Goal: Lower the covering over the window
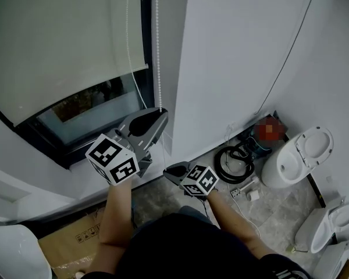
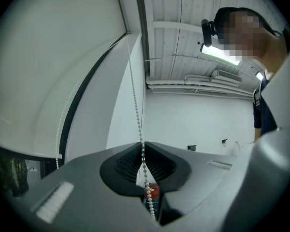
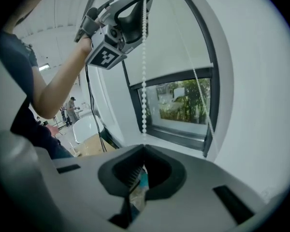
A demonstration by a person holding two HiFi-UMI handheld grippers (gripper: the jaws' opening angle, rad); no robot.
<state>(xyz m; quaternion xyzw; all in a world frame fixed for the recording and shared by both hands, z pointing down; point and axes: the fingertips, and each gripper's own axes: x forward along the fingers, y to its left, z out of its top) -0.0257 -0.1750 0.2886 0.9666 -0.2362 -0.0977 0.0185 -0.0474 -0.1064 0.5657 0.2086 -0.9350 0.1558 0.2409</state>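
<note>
I have the left gripper (image 1: 158, 115) clamped on the bead chain (image 1: 157, 45) rising from its jaws. Blind (image 1: 58, 39), up-left of it, mostly lowered; glass strip (image 1: 87, 106) beneath uncovered. Right gripper (image 1: 170, 171), lower down, closed and empty.

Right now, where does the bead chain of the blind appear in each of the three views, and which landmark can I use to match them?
Head view: the bead chain runs down the upper centre into the left gripper.
Left gripper view: centre, pinched between the shut jaws.
Right gripper view: upper centre, hanging below the left gripper, before the window.
Shared landmark: the roller blind, pale, in all three.
</note>
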